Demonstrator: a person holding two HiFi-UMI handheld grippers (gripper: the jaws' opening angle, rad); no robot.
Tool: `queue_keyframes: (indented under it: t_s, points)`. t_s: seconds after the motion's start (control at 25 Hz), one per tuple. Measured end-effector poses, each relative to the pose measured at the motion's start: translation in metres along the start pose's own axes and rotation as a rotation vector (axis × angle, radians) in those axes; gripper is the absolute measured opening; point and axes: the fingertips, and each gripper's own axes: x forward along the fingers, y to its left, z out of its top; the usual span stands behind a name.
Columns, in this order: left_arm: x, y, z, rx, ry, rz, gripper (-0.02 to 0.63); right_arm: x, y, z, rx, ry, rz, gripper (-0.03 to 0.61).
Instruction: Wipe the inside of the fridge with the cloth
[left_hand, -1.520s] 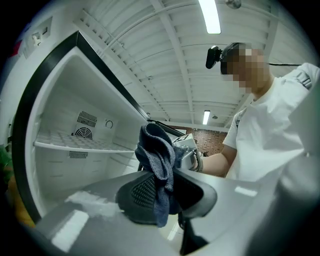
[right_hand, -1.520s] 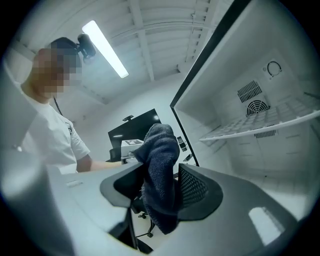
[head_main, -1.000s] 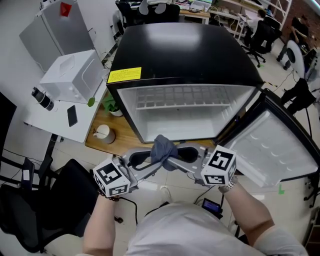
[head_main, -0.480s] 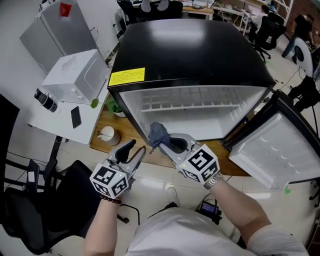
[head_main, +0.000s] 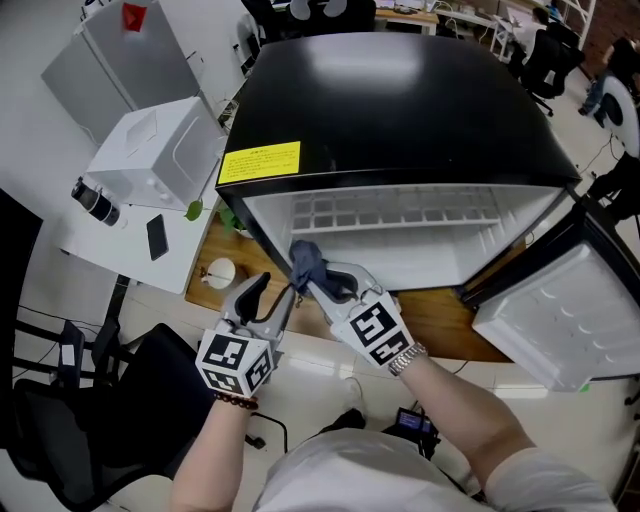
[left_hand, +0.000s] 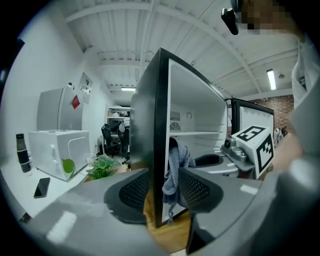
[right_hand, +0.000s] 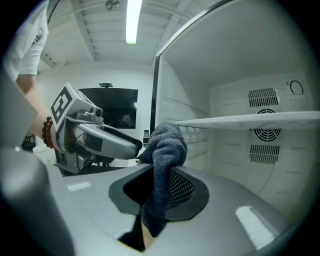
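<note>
Directly ahead, fridge wall (left_hand: 159, 125) seemingly blocks left tongs (left_hand: 162, 192).

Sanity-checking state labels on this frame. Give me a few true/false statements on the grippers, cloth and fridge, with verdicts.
1. The right gripper is shut on the cloth. True.
2. The left gripper also grips the cloth. False: its jaws stand apart and have just been opening, with nothing held between them.
3. The fridge door is closed. False: it is swung open to the right, and the white inside of the fridge shows.
4. A yellow label sits on the fridge's black top, near its front left corner. True.
5. The cloth lies on the fridge shelf. False: it hangs from the right gripper's jaws, at the front of the opening.
</note>
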Motion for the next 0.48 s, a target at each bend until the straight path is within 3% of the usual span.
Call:
queue_keyframes:
  t_s: [0.48]
  points:
    - [0.016, -0.006, 0.014, 0.032, -0.025, -0.017, 0.195, 0.024, -0.034, -0.003, 0.006, -0.029, -0.067, 0.061]
